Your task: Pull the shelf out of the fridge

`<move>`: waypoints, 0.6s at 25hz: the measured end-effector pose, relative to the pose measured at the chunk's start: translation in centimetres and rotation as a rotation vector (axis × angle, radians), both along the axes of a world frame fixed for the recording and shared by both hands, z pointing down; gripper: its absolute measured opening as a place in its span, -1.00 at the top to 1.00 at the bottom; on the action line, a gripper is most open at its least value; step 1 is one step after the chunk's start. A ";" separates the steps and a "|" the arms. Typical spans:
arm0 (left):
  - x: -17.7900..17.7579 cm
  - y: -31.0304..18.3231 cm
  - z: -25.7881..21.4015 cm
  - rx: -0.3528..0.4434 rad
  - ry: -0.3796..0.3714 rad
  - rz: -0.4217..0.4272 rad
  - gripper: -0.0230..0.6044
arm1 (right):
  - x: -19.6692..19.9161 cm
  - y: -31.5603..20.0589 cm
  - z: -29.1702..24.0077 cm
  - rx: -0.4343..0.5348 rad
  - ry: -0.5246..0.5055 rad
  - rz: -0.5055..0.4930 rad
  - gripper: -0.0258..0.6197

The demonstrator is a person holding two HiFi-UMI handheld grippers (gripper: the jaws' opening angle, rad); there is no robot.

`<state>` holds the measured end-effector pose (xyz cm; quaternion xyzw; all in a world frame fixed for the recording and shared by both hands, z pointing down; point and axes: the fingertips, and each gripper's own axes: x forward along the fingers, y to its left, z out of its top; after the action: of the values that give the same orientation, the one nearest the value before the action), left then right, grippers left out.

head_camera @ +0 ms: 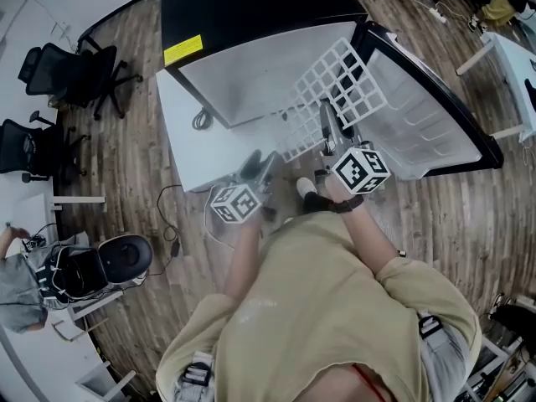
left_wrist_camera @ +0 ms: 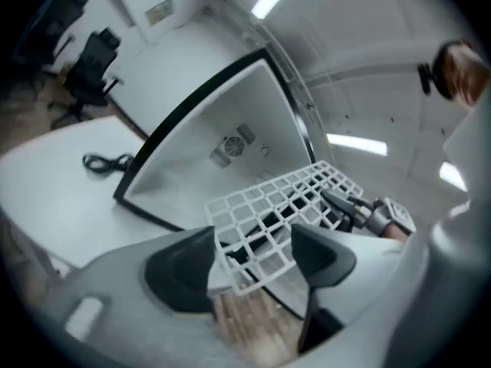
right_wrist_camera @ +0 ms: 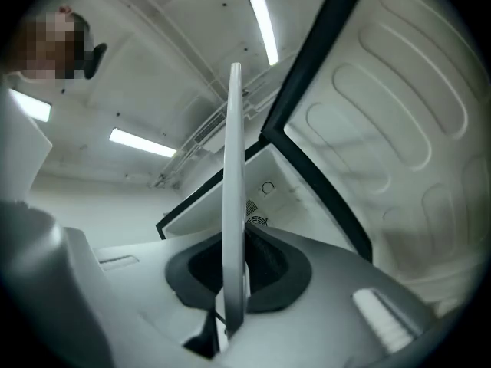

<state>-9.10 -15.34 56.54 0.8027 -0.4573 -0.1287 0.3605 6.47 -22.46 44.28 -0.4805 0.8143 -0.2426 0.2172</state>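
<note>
White wire-grid shelf looks nearly clear of the white-lined fridge; my right gripper jaws pinch its edge, my left gripper jaws spread round its corner

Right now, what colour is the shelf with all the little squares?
White. The shelf shows best in the head view.

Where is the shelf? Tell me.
Centre of the head view, in front of the open fridge: the shelf is clamped in the right gripper, its near corner between the left gripper's open jaws.
</note>
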 end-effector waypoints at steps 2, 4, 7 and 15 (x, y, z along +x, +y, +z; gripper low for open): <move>-0.7 0.4 1.0 -0.060 0.169 -0.025 -0.14 | -1.1 -0.3 0.7 -0.055 -0.119 -0.028 0.86; -1.8 0.5 1.6 -0.076 0.241 -0.062 -0.14 | -2.4 -0.6 1.4 -0.092 -0.190 -0.061 0.86; -3.3 0.2 1.9 -0.086 0.278 -0.097 -0.13 | -3.4 -1.2 2.3 -0.126 -0.247 -0.075 0.86; -6.1 -0.5 2.3 -0.102 0.334 -0.162 0.34 | -1.9 -3.4 4.7 -0.228 -0.442 -0.025 0.84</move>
<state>-15.21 -15.85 58.80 0.7115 -0.4600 -0.2655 0.4601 4.59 -25.86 48.95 -0.4271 0.7202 -0.4347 0.3316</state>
